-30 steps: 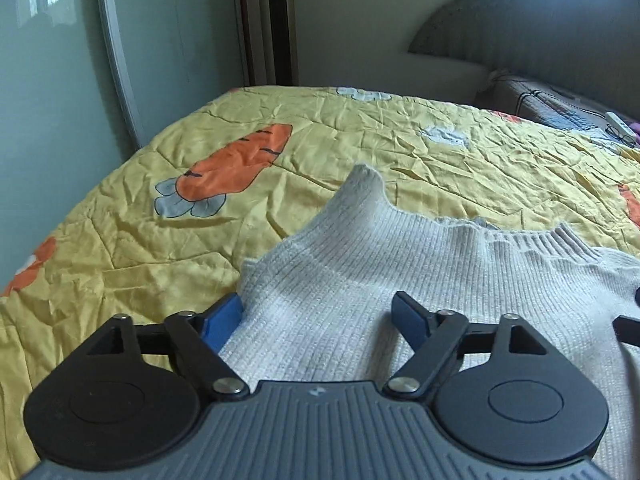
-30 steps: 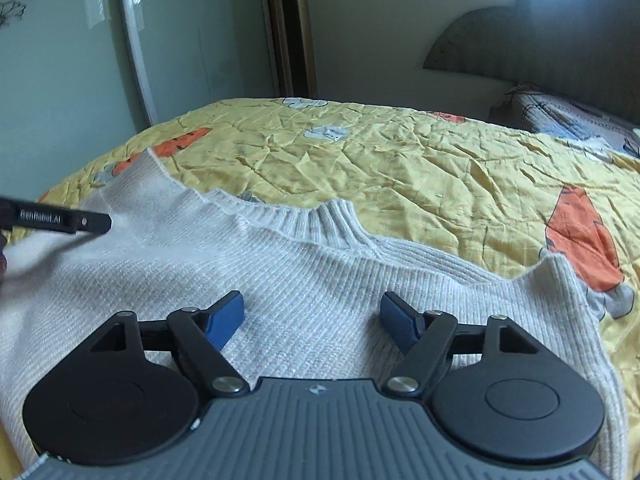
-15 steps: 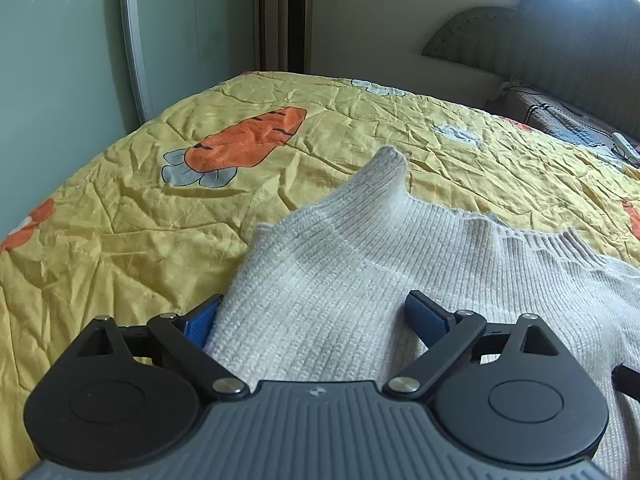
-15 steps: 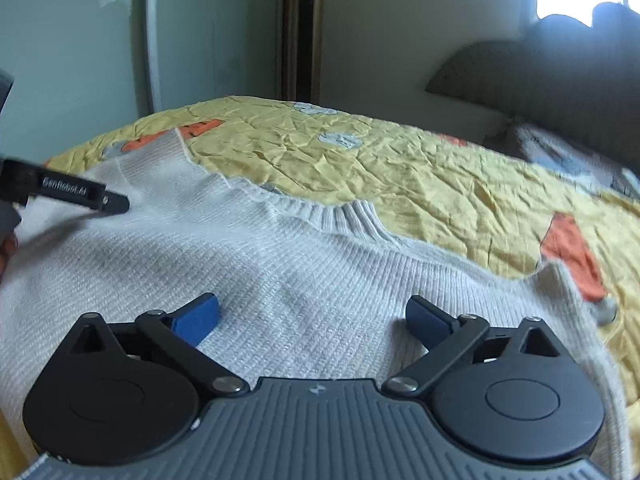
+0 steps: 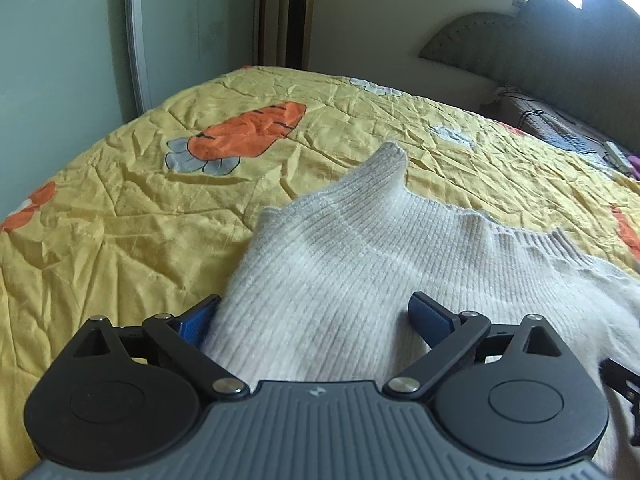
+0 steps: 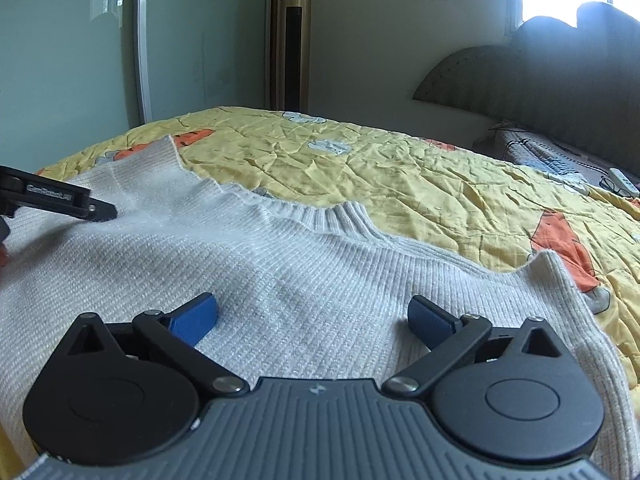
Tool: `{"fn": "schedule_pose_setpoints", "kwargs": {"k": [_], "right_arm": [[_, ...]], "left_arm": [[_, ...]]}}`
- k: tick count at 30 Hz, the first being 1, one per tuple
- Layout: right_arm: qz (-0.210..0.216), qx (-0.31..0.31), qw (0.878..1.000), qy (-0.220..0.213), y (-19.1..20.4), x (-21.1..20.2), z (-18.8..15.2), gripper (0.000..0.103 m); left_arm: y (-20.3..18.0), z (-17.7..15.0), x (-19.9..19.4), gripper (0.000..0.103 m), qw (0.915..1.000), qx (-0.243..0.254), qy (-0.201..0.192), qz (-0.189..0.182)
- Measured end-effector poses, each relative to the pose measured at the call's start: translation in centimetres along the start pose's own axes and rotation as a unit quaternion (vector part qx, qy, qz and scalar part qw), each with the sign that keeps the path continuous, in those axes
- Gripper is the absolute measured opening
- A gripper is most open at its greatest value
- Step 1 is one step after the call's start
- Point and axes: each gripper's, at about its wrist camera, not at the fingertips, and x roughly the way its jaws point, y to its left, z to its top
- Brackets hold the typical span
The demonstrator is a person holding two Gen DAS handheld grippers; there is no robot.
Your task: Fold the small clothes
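Low in the left wrist view, the left gripper (image 5: 314, 316) has its blue pads spread wide, the left pad (image 5: 198, 318) tucked at the sweater's edge and the right one lying on the knit, nothing pinched between them. The sweater (image 5: 352, 264), a pale grey ribbed knit, fills the lower middle and right of that frame, one corner of it rising to a point near the frame's centre. In the right wrist view the right gripper (image 6: 312, 318) is likewise spread, both pads (image 6: 194, 322) resting over the knit with plain fabric between them; whether they press it I cannot tell. There the sweater (image 6: 320, 280) lies flat across the lower half of the frame, its ribbed collar (image 6: 336, 218) just above centre and a shoulder corner poking up at the right. At the left edge of that frame a black part of the left gripper (image 6: 60, 200) reaches in over the knit. Under it all is the yellow quilt (image 5: 120, 208), creased, with an orange carrot (image 5: 244, 136) printed at upper left of centre in the left view. Farther back, a padded headboard (image 6: 540, 76) fills the upper right, a tall tower unit (image 6: 290, 44) stands at the top centre against the wall, and a glass door (image 6: 68, 60) takes the upper left.
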Motion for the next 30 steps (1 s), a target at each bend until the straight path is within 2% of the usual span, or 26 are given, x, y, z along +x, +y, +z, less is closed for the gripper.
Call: {"fn": "schedule_pose_setpoints", "kwargs": {"k": [4,7,10,12,13,14,16,17,19,21,23,26,28,29,30], "right_arm": [[-0.008,-0.01,1.0,-0.004,0.4,-0.1,-0.1,0.103],[-0.007,-0.007,1.0,-0.002,0.3,-0.1,0.0,0.103],[-0.026,-0.01,1.0,-0.009,0.7,-0.7,-0.1,0.102],[-0.059,-0.02,0.998,-0.025,1.5,-1.8,-0.1,0.103],[-0.062,-0.026,0.997,-0.034,2.0,-2.5,-0.1,0.103],[-0.05,-0.034,0.997,-0.042,2.6,-3.3,-0.2,0.103],[-0.011,-0.045,0.998,-0.052,4.0,-4.7,-0.1,0.103],[0.006,-0.05,0.997,-0.054,4.8,-5.2,-0.1,0.103],[0.058,-0.066,0.995,-0.046,6.7,-5.9,0.0,0.103],[0.131,-0.08,0.988,-0.024,8.4,-6.4,-0.3,0.103],[0.17,-0.117,0.978,-0.015,10.7,-7.0,-1.0,0.102],[0.147,-0.21,0.966,-0.012,14.4,-7.0,-2.5,0.096],[0.121,-0.253,0.96,-0.011,15.8,-6.6,-3.4,0.073],[0.117,-0.264,0.957,-0.015,16.1,-6.9,-3.6,0.072],[0.127,-0.264,0.956,-0.012,16.0,-7.2,-3.6,0.063]], "left_arm": [[3.0,0.3,-2.4,0.099,0.9998,-0.016,-0.006,-0.007],[4.3,0.6,-4.0,0.099,0.9998,0.007,-0.017,-0.005],[4.6,0.1,-4.7,0.099,0.9986,0.049,0.005,-0.022],[5.0,-0.8,-5.1,0.098,0.9972,0.058,0.019,-0.044],[5.2,-1.5,-5.3,0.098,0.9961,0.06,0.03,-0.057],[5.5,-2.1,-5.6,0.094,0.9955,0.056,0.037,-0.067],[6.0,-3.2,-5.9,0.056,0.9922,0.039,0.06,-0.102],[6.4,-3.4,-6.1,0.047,0.9901,0.021,0.067,-0.122],[6.8,-3.5,-6.6,0.036,0.9899,0.002,0.068,-0.125],[6.8,-3.6,-7.0,0.031,0.9903,-0.003,0.064,-0.123],[6.8,-3.7,-7.4,0.028,0.9907,-0.007,0.061,-0.122],[7.4,-3.8,-8.2,0.022,0.9899,-0.029,0.052,-0.129],[7.9,-4.1,-8.7,0.017,0.9891,-0.043,0.047,-0.133],[8.2,-4.3,-9.0,0.017,0.9882,-0.048,0.046,-0.138],[8.3,-4.6,-9.4,0.016,0.9876,-0.051,0.044,-0.142]]}}
